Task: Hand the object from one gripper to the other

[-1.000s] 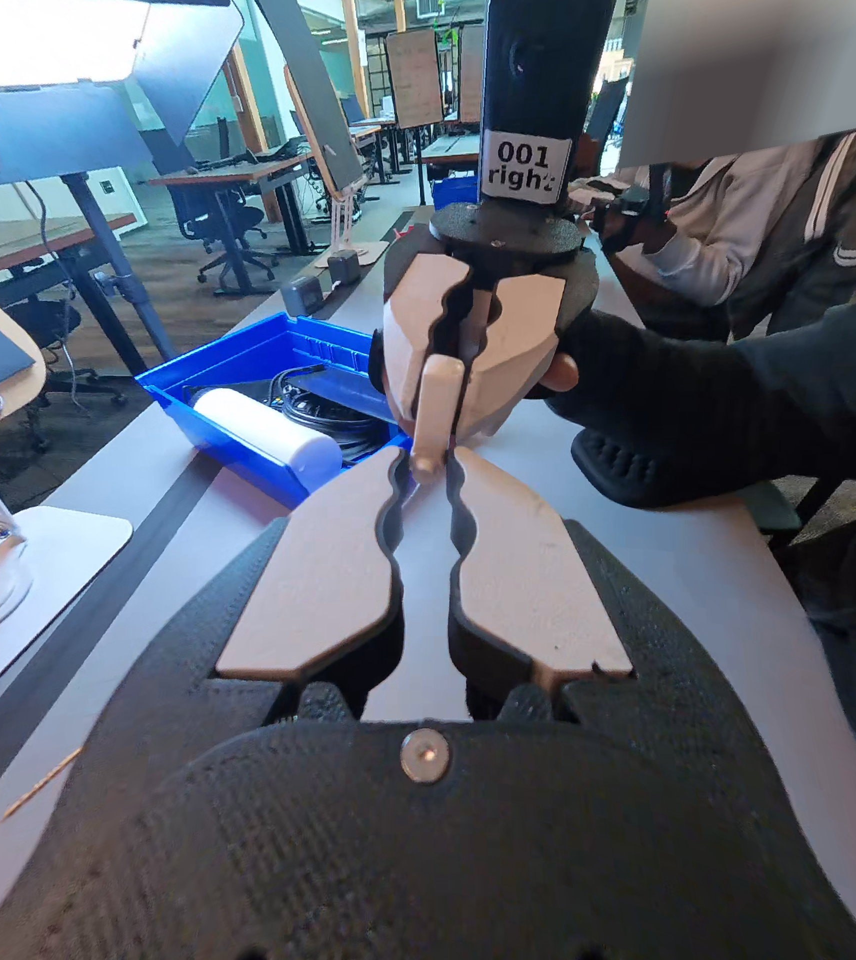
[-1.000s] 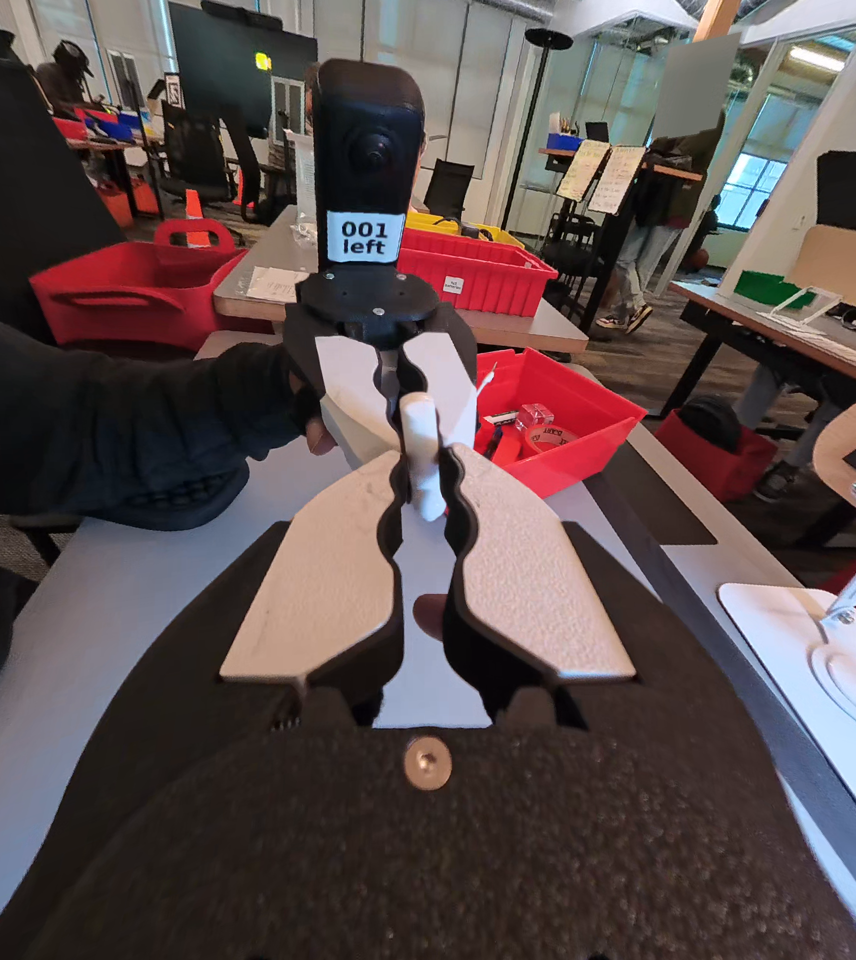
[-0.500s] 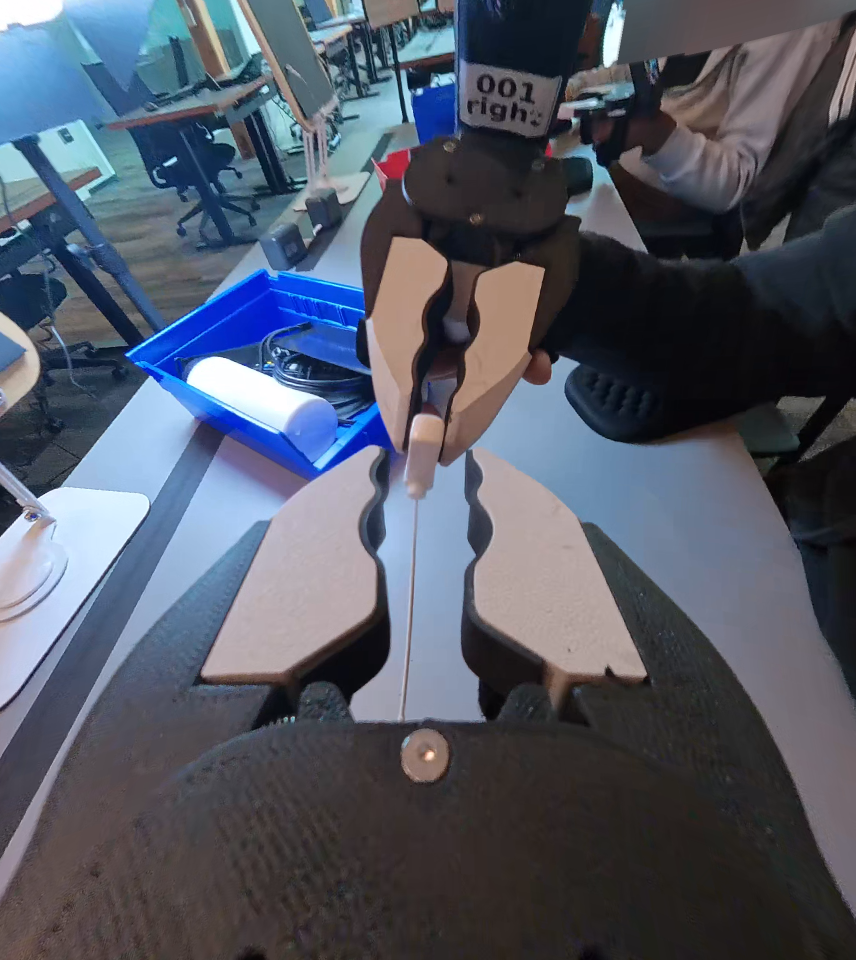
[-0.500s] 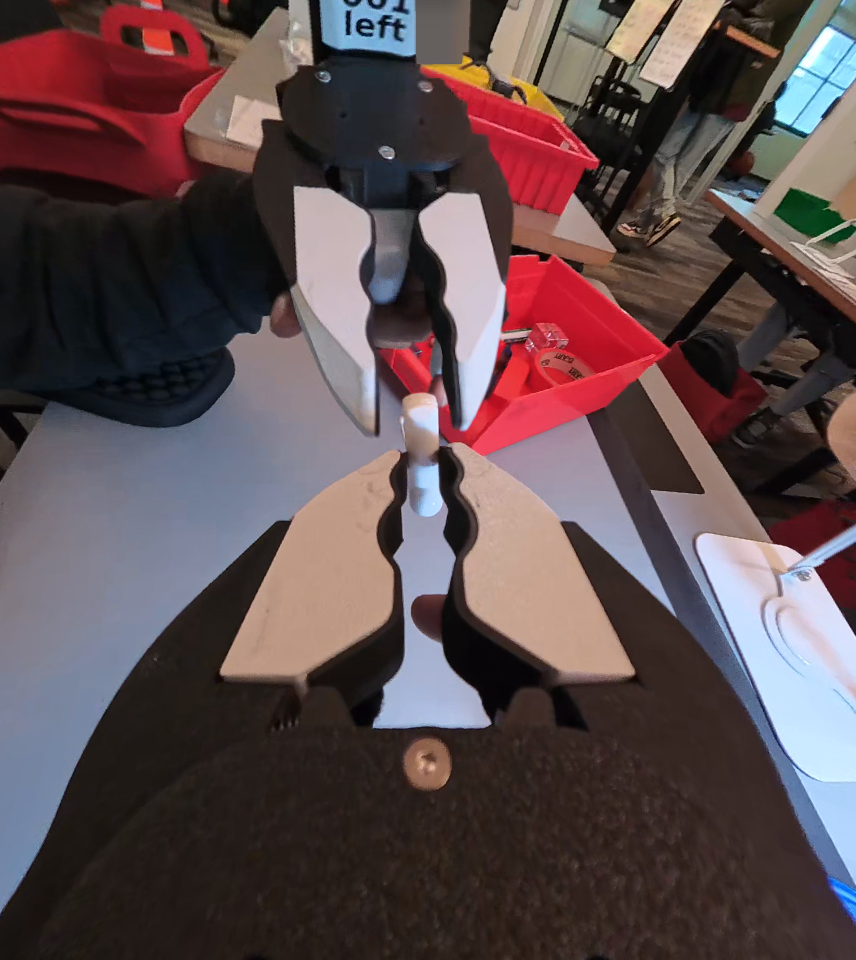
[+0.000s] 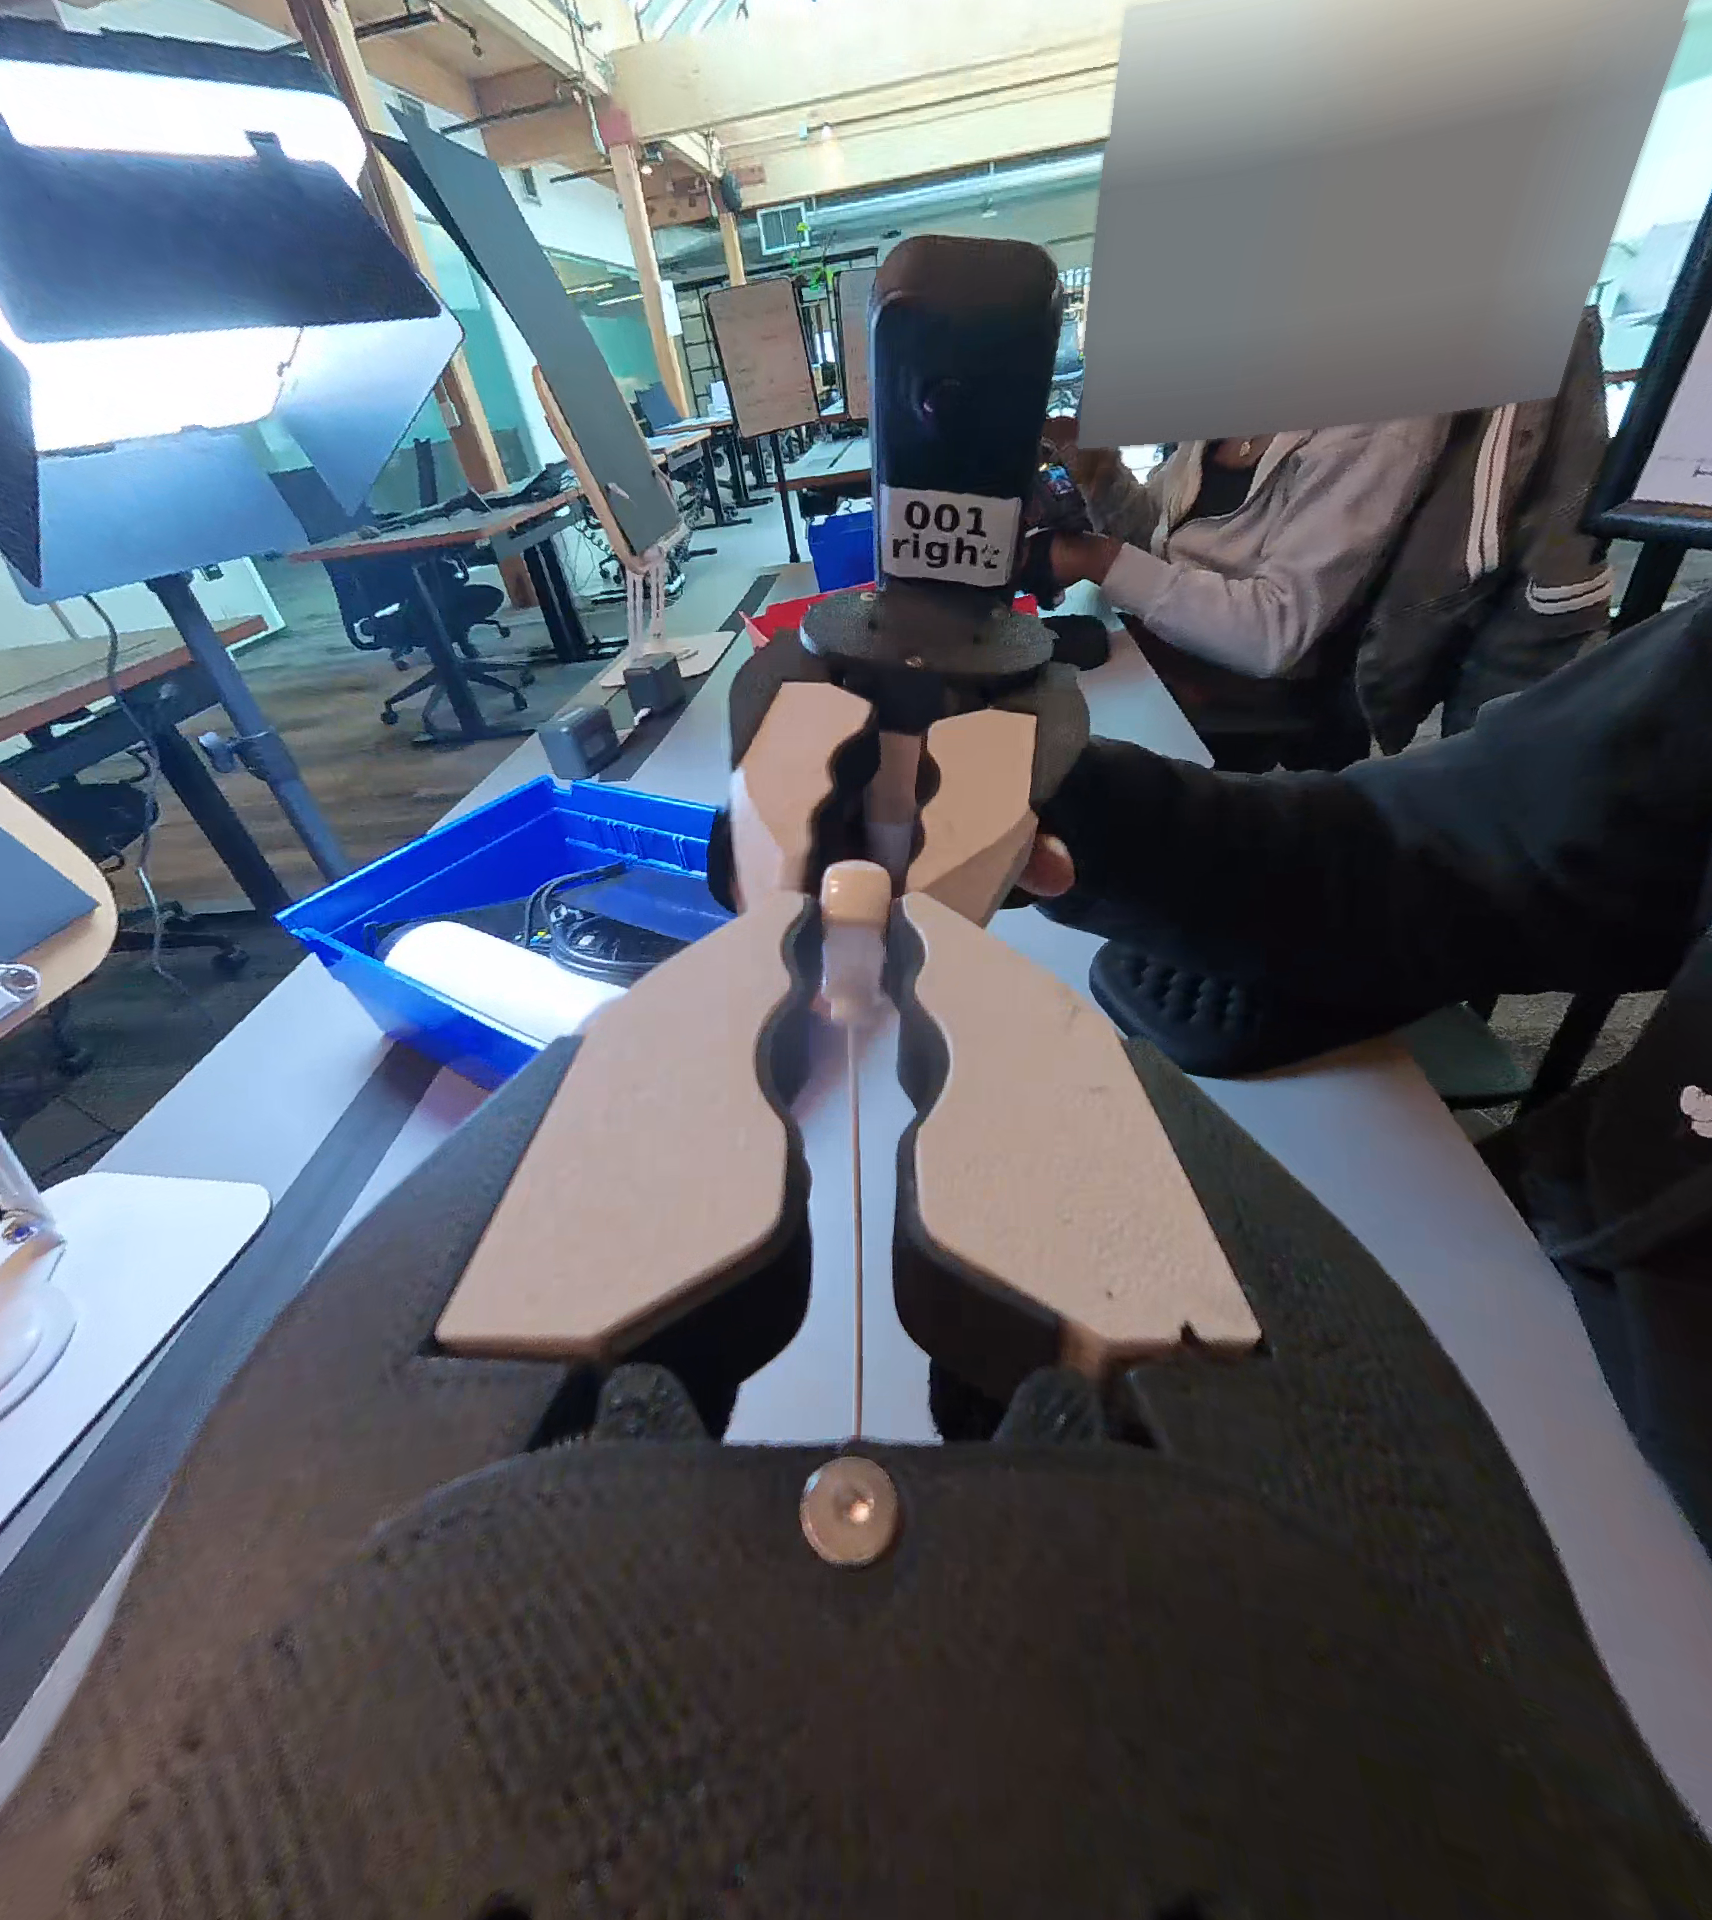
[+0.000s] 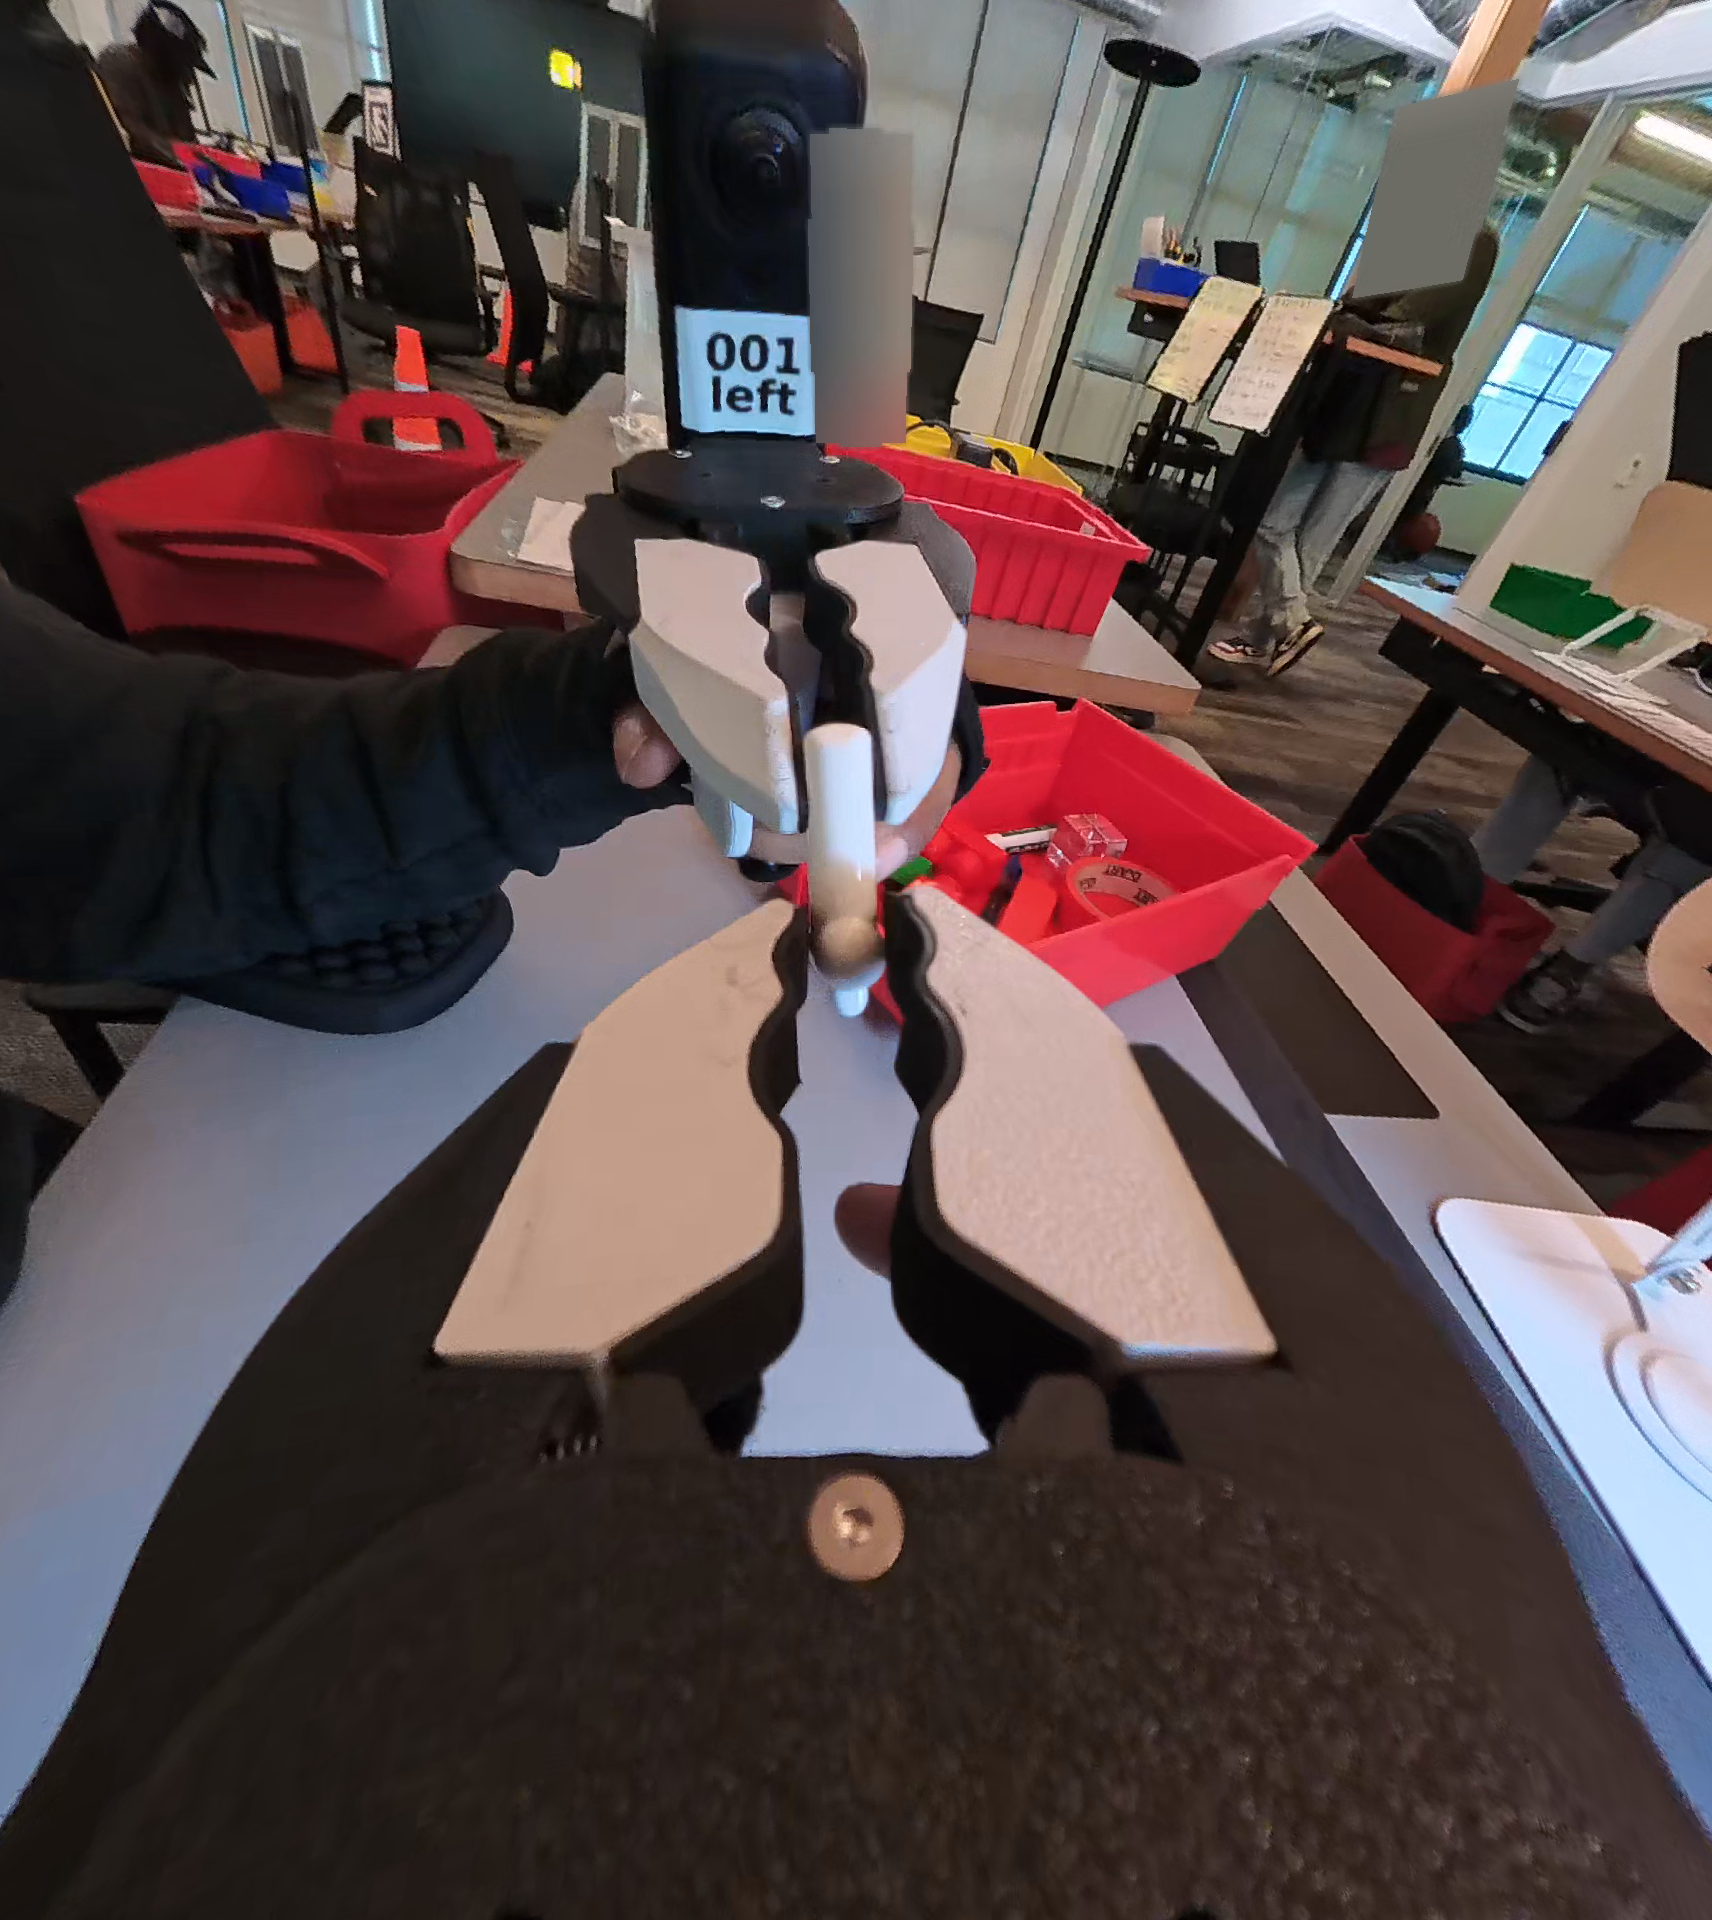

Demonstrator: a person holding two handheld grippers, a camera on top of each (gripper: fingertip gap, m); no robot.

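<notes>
A pale grey desk (image 5: 1247, 1164) is seen beneath both tools, with a blue plastic bin (image 5: 478, 904) at one side and a red plastic bin (image 6: 1174, 831) at the other. The left hand-held gripper (image 5: 847, 961) is clamped on the small white cylindrical object with a thin wire stem (image 5: 854, 935). The right hand-held gripper (image 6: 844, 961) is set around the object's lower end; whether it bears on it cannot be told. The transfer is judged under way. A confirmed right-side grip is called for next, then release by the left.

bright, even daylight; a glaring studio light panel (image 5: 104, 270) upper left; wide-angle bending at edges; slight motion blur.
</notes>
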